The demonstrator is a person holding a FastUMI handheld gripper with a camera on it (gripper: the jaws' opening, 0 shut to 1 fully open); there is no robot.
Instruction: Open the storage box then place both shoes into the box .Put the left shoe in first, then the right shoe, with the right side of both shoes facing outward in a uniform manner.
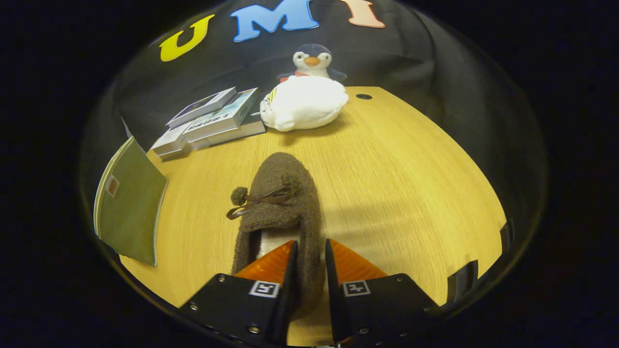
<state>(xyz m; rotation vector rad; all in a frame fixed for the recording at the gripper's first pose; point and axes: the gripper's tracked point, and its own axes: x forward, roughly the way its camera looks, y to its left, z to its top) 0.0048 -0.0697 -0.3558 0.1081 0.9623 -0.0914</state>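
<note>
Tool (309,256) clamped on brown shoe (283,203); books (213,123), plush penguin (307,94) beyond, green box (130,208) beside

Wooden table (396,159) bears slipper (280,203), books (213,123), penguin plush (307,92), green box (130,203).

Gripper (309,258) fingers clamp the shoe (283,208) side wall, one finger inside the opening. Bare table (411,193) right of the shoe, wide room there. Left: green box (130,208) near the shoe, narrow gap between. Beyond the toe: books (213,123) and plush penguin (307,99) block the far edge
</note>
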